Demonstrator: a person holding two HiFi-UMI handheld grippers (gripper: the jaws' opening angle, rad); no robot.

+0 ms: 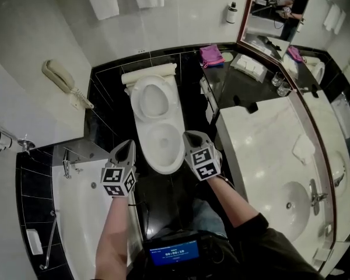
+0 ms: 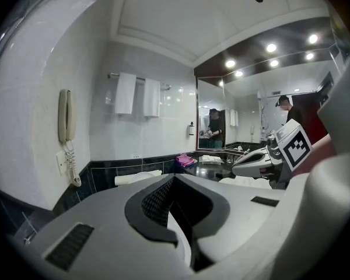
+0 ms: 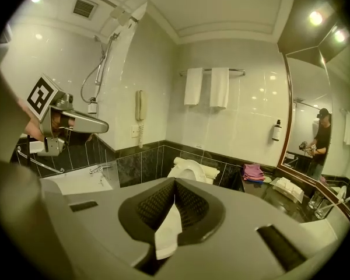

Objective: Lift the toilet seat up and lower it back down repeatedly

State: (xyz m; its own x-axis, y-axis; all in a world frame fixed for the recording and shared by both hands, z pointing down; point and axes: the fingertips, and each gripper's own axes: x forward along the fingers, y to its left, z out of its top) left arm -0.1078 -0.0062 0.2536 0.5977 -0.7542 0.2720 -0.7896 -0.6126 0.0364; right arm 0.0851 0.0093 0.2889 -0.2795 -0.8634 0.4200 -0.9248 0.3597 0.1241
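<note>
Tools: we are keeping left tool (image 1: 127, 147) and right tool (image 1: 192, 136) both closed, empty | toilet seat (image 1: 136, 101) is standing raised behind the bowl (image 1: 163, 150) | tools are flanking the bowl's front

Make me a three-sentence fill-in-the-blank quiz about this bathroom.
The toilet seat stands ___, not down.
The folded cloth on the black counter is ___.
The number of towels hanging on the rail is ___.
Missing words: up; pink; two.
</note>
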